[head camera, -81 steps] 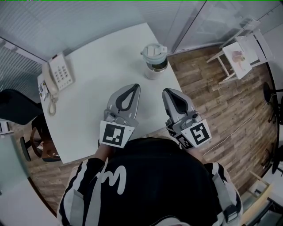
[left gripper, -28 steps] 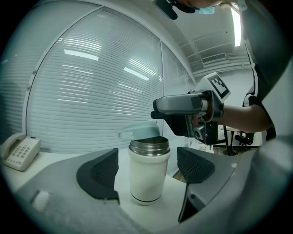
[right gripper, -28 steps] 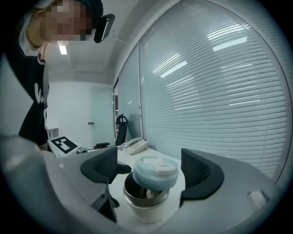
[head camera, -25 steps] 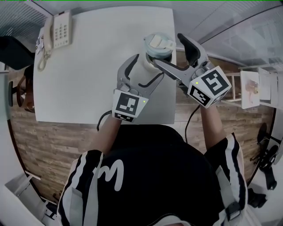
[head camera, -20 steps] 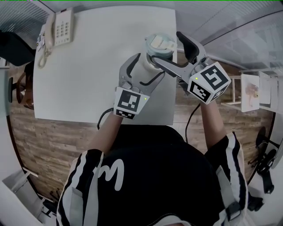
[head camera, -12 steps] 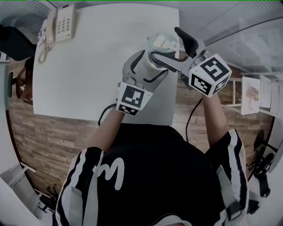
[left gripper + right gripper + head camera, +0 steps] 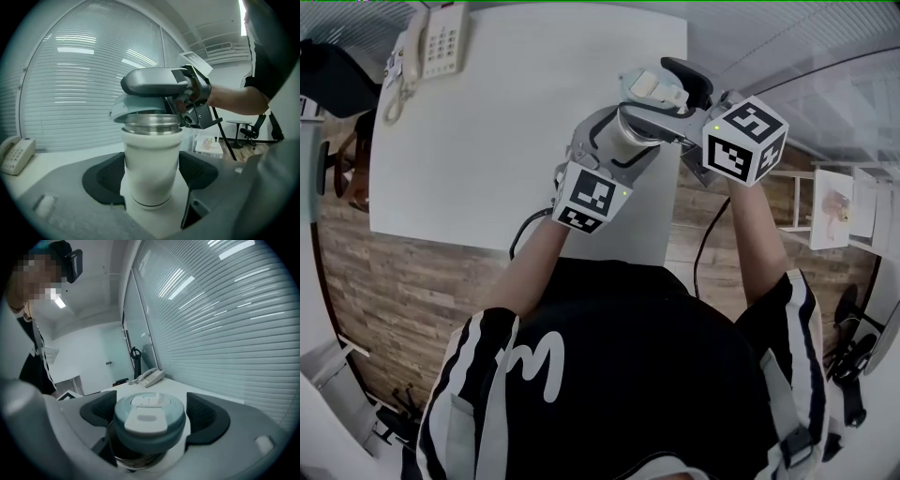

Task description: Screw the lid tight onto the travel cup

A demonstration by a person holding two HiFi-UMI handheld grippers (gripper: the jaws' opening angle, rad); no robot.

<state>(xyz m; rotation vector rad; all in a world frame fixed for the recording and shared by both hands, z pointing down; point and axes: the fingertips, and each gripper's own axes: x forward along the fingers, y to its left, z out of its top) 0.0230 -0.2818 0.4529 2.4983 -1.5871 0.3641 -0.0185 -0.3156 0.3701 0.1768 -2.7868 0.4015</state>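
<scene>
The white table (image 7: 487, 141) lies below both grippers. Between the jaws of the left gripper (image 7: 152, 174) stands the travel cup (image 7: 151, 154). Those jaws are closing on it, and their pads meet its 2 sides; a second ago they stood wide around it. The right gripper (image 7: 150, 411), which was then beside the cup's top, now straddles the lid (image 7: 149, 427) with 1 pad pressed to each side. The lid sits cocked on the steel rim (image 7: 151, 124) just ahead of the left jaws, not threaded down. By my judgement the body is being braced, and turning can start once the lid is squared.
</scene>
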